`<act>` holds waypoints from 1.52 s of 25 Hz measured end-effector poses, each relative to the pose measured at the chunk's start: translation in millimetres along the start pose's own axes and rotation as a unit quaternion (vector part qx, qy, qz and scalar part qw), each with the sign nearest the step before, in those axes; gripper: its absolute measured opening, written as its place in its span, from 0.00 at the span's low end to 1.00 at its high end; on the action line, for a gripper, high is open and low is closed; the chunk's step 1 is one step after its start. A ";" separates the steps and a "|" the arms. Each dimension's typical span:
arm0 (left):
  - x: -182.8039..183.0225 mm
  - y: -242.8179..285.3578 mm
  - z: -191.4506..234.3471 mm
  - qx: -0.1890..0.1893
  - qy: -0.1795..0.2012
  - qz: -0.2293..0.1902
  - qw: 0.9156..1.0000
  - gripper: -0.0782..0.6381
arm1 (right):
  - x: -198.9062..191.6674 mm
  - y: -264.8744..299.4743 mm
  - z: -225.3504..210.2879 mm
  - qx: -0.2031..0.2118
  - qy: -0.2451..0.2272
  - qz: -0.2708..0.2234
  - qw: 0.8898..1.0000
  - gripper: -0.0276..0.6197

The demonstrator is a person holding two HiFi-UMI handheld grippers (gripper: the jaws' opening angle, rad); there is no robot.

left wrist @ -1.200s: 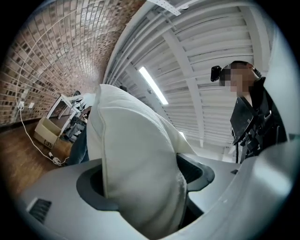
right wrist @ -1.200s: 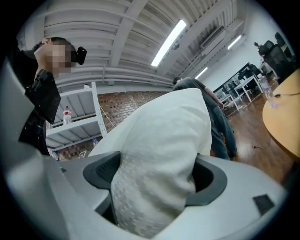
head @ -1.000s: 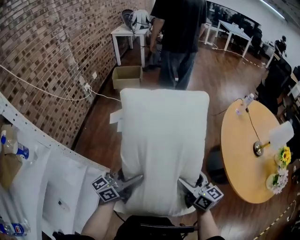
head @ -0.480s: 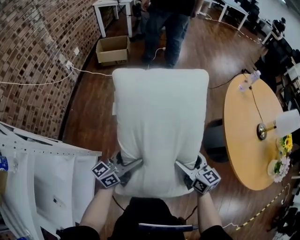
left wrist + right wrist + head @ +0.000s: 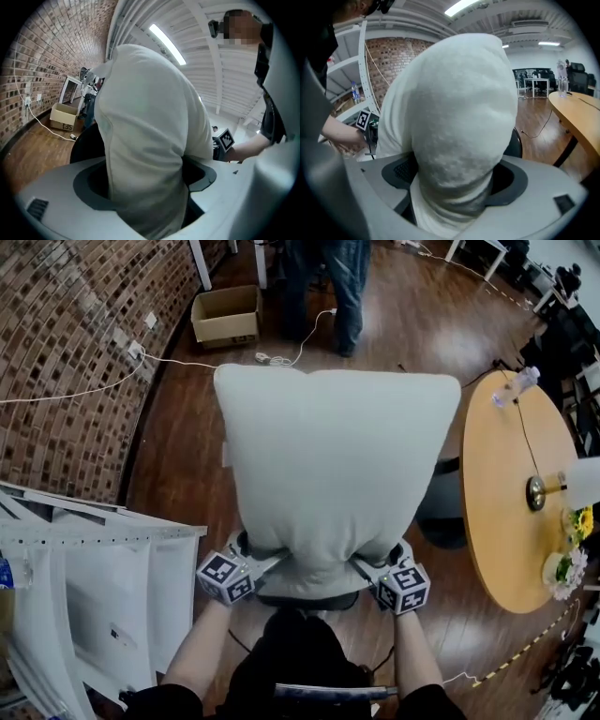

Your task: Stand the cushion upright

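The white cushion (image 5: pixel 333 474) stands tall on its lower edge just above a black chair (image 5: pixel 89 140), its broad face turned toward the person holding it. Both forearms reach forward side by side, held low and close to the body. The left gripper (image 5: pixel 258 568) pinches the cushion's lower left corner and the right gripper (image 5: pixel 370 568) its lower right. Cloth is bunched between each pair of jaws, which are opening.

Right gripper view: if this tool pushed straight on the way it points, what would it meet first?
The cushion: the right tool grips its edge, and its white bulk fills the line ahead. What lies behind it is hidden.
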State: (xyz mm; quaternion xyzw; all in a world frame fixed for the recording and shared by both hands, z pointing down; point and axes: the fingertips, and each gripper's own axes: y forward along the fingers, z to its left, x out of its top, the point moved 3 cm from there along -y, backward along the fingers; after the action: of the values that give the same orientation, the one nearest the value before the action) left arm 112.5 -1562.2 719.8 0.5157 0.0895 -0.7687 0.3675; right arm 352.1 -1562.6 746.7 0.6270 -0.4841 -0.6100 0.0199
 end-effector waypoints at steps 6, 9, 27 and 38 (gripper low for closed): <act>-47.0 15.1 15.7 0.052 0.055 0.114 0.991 0.69 | -45.1 26.9 -8.7 -0.064 -0.044 0.107 0.991 0.74; -73.7 12.9 23.4 0.055 0.079 0.166 0.981 0.69 | -69.7 38.3 0.6 -0.071 -0.056 0.152 0.984 0.74; -106.2 -33.1 19.8 0.135 0.057 0.216 0.965 0.70 | -130.7 -2.1 -1.1 -0.142 0.075 0.165 0.973 0.73; -43.6 -75.5 -34.4 0.152 0.038 0.116 0.981 0.59 | -112.4 -60.9 18.9 -0.115 0.123 0.057 0.984 0.48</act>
State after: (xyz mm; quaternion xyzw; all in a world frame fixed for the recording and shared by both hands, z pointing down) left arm 96.6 -1469.9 723.5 0.6012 -0.0745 -0.7056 0.3676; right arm 396.7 -1448.6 788.2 0.6627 -0.4395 -0.5773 0.1856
